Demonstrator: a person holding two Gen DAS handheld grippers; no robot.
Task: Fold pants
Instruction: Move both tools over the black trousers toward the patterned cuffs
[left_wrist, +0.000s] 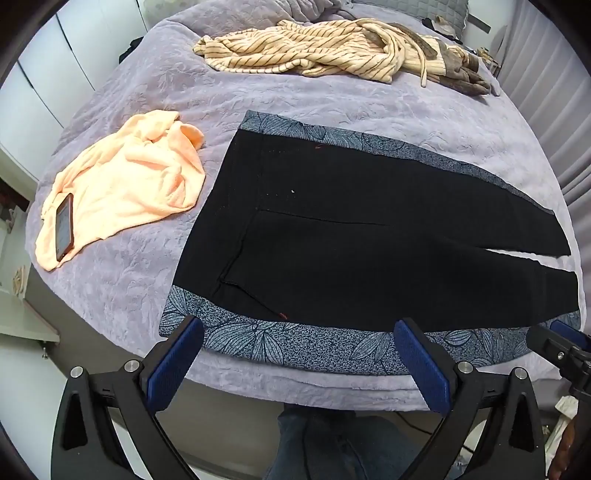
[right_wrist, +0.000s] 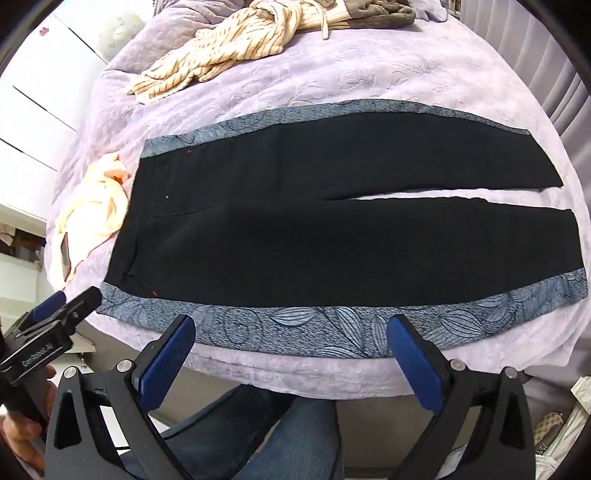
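The pants (left_wrist: 369, 236) lie spread flat on the bed (left_wrist: 155, 288), straight ahead of both grippers. They are black with a blue leaf-patterned stripe down each outer side. The waistband is off to the left of the grippers and the two legs run out to the right, with a narrow gap between them near the hems. The nearer patterned stripe runs along the near edge of the bed, just beyond the fingertips.

The left gripper (left_wrist: 299, 334) hovers at the near edge of the bed, its fingers spread wide and holding nothing. Its left fingertip sits over the waist corner of the near stripe, its right fingertip over the stripe further along; whether either touches the cloth cannot be told.

The right gripper (right_wrist: 291, 328) is to the right of it, also spread wide and empty-handed, both blue pads (right_wrist: 166, 363) over the near stripe about mid-leg. Contact with the cloth cannot be told here either.

Beyond and to the left of the left gripper lies a crumpled peach garment (left_wrist: 129, 188) with a phone (left_wrist: 64, 227) resting on it, just beside the waistband. Far ahead, well apart from the pants, is a heap of cream striped clothing (left_wrist: 314, 48).
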